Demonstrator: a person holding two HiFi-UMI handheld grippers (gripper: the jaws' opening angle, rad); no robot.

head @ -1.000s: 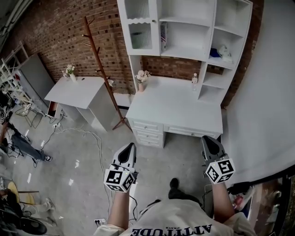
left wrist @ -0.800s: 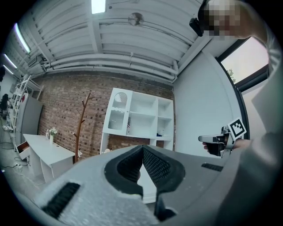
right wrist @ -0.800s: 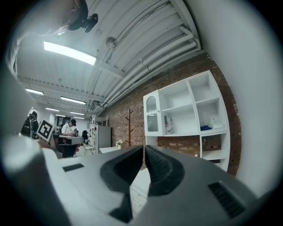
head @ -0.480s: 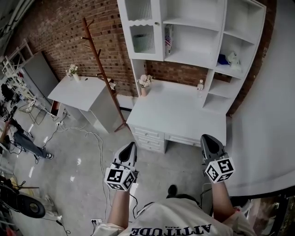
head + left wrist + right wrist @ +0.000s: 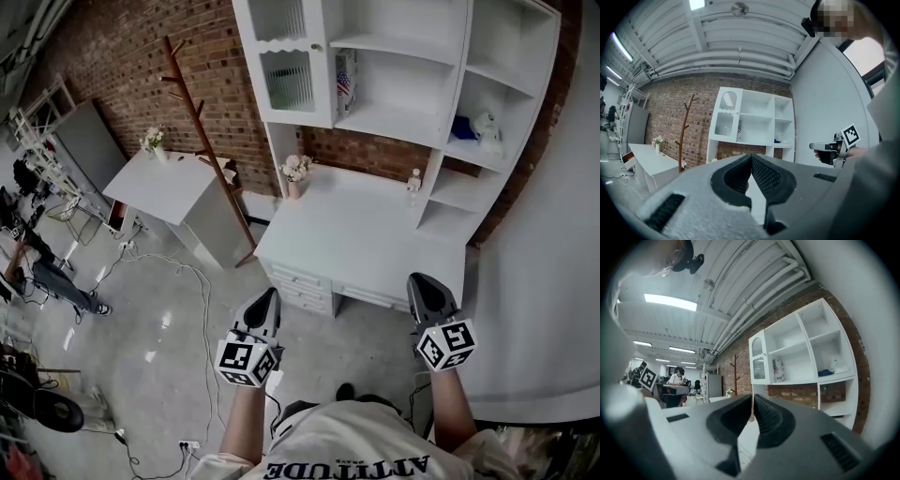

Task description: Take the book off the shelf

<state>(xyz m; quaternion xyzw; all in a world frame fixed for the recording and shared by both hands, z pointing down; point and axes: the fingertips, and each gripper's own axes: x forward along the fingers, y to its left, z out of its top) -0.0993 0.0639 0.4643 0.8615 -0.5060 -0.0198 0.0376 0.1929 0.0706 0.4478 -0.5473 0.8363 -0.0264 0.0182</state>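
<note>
A book [image 5: 346, 81] with a flag on its cover stands upright at the left side of the middle shelf of the white hutch [image 5: 394, 117]; it also shows in the right gripper view as the book [image 5: 777, 370] and, small, in the left gripper view as the book [image 5: 739, 132]. My left gripper [image 5: 266, 302] and right gripper [image 5: 424, 287] are held over the floor in front of the white desk [image 5: 361, 244], far short of the shelf. Both are shut with nothing between the jaws.
A vase of flowers [image 5: 294, 173] and a small bottle [image 5: 413, 181] stand on the desk. A wooden coat rack [image 5: 202, 141] and a low white cabinet [image 5: 173, 197] stand left of it. Cables [image 5: 173, 281] lie on the floor. A white wall [image 5: 562, 281] is at the right.
The view has shifted forward: desk and hutch appear lower and closer in the head view. Both grippers keep their places, still shut.
</note>
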